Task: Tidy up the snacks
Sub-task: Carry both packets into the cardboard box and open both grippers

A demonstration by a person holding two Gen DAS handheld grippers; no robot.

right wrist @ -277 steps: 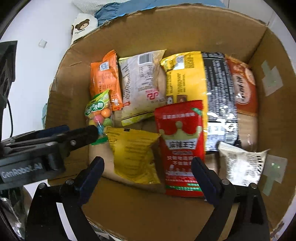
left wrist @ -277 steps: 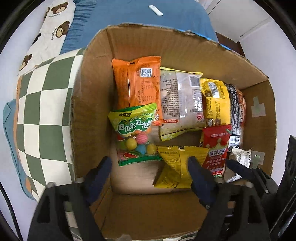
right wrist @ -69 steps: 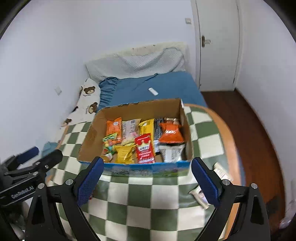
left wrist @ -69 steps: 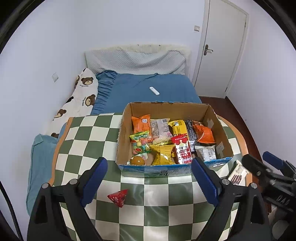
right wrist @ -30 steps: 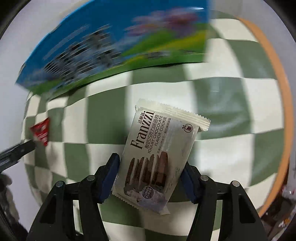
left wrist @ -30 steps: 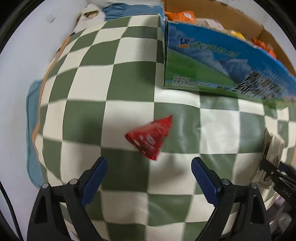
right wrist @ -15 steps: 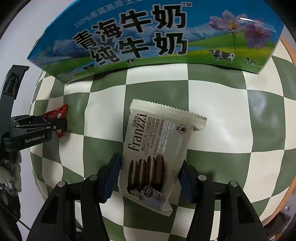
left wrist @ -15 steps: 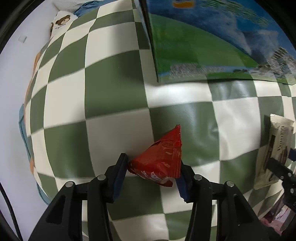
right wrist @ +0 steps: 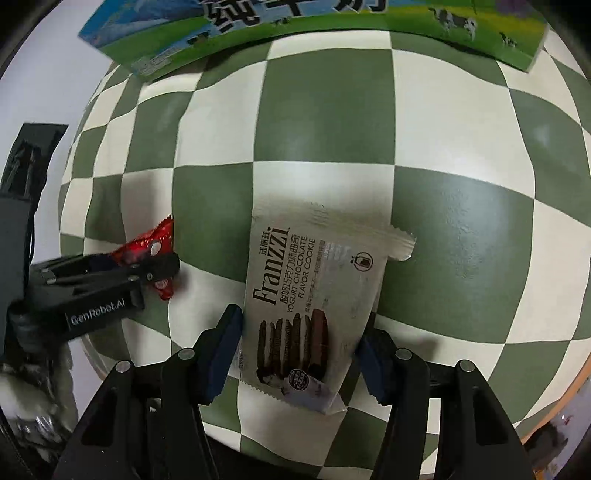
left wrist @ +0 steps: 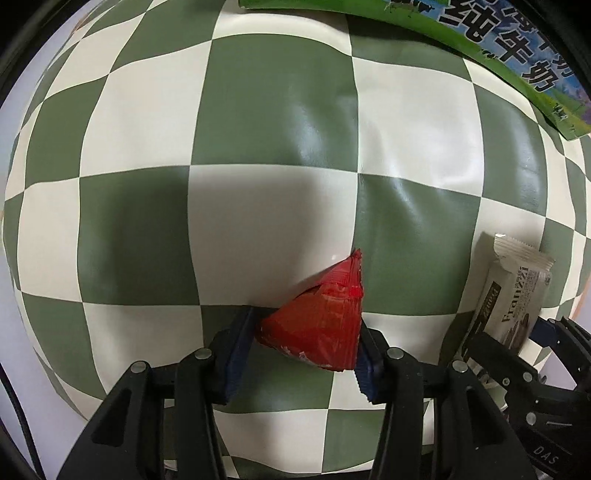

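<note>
A red triangular snack packet sits on the green-and-white checkered table. My left gripper is shut on it, with a blue pad pressed on each side. A white Franzzi chocolate cookie packet lies flat on the table. My right gripper is closed around its lower half, pads touching both edges. The cookie packet also shows in the left wrist view, and the red packet in the right wrist view. The snack box with a blue-and-green printed side stands at the far edge.
The box side also shows at the top right of the left wrist view. The table's orange rim is close on the right. The left gripper body lies left of the cookie packet.
Both grippers have come lower and closer to the table. The left one has tightened on the red packet. The right one has closed in on the cookie packet.
</note>
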